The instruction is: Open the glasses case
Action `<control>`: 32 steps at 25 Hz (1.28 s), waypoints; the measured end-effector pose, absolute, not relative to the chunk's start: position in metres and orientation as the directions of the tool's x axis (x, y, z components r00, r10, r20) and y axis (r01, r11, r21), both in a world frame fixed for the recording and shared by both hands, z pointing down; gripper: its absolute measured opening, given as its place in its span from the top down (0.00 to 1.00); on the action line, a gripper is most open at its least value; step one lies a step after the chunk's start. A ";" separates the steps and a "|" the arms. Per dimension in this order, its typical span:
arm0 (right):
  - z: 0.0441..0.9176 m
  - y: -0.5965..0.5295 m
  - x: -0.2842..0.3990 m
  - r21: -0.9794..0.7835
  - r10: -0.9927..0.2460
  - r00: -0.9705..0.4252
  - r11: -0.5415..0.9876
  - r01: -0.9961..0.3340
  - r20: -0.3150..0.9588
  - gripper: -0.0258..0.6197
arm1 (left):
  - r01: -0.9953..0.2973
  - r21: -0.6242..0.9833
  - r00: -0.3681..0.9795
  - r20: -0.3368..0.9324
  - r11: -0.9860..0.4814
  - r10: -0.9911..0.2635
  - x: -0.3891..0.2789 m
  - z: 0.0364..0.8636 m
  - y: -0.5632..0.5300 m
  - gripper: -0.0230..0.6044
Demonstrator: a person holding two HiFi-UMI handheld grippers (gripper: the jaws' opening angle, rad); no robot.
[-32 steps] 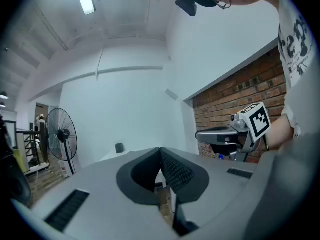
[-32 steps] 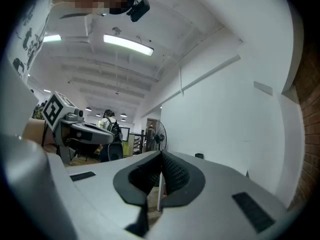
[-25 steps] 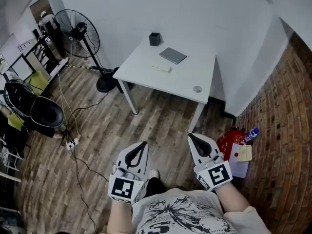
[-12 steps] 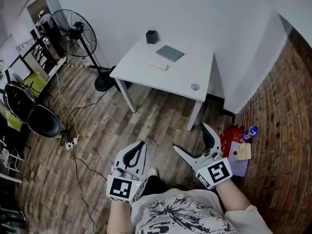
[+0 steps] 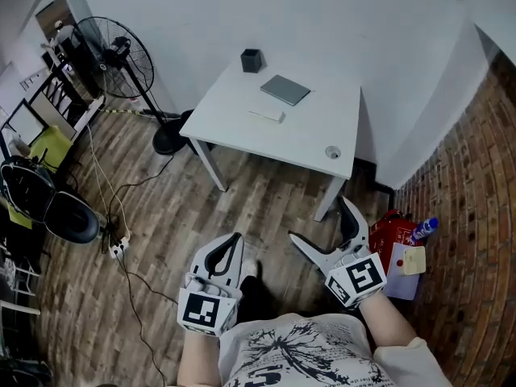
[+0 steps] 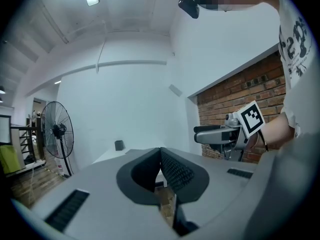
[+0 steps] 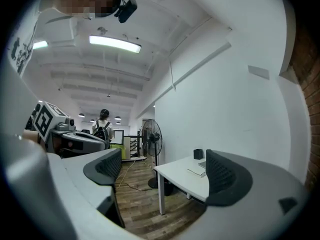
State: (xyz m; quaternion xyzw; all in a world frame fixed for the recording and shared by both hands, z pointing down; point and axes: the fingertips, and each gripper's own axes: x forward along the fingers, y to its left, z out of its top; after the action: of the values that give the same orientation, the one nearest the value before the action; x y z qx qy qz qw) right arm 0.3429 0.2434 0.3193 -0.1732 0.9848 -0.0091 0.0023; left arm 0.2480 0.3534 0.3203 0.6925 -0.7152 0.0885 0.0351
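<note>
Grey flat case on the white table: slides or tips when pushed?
The grey flat case lies low, so it likely slides on the smooth white table, not tips. Straight edges suggest stiff; thinness suggests light.

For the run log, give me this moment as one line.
left hand-held gripper: shut, empty | right hand-held gripper: opening, empty | white table: ahead, untouched

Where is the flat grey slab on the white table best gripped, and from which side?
Likely across its thin edges, from the table's open front: the grey slab lies flat, wall behind it, black cup beside.
</note>
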 end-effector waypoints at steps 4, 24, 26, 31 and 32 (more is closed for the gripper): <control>0.322 0.207 0.284 -0.025 -0.383 -0.924 0.923 -0.383 0.012 0.14 | -0.997 -0.071 0.005 0.170 -0.017 -0.985 0.185 0.321 0.314 0.94; 0.368 0.036 0.055 -0.036 -0.584 -0.785 0.797 -0.603 0.209 0.16 | -0.973 -0.060 0.207 0.201 -0.223 -0.958 -0.063 0.346 0.143 0.94; 0.380 0.020 0.048 -0.035 -0.585 -0.774 0.792 -0.610 0.242 0.16 | -0.971 -0.053 0.218 0.210 -0.234 -0.953 -0.071 0.356 0.125 0.94; 0.412 -0.029 0.029 -0.035 -0.574 -0.757 0.789 -0.613 0.311 0.17 | -0.961 -0.050 0.248 0.265 -0.270 -0.932 -0.085 0.382 0.074 0.94; 0.418 -0.040 0.025 -0.037 -0.571 -0.754 0.789 -0.613 0.325 0.17 | -0.959 -0.050 0.257 0.274 -0.281 -0.927 -0.087 0.386 0.063 0.94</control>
State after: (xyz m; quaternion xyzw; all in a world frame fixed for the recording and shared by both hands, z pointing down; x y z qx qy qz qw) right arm 0.0251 -0.0400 0.4181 -0.3169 0.9338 -0.0709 -0.1502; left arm -0.0874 0.0625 0.3863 0.7903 -0.5965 0.1254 0.0632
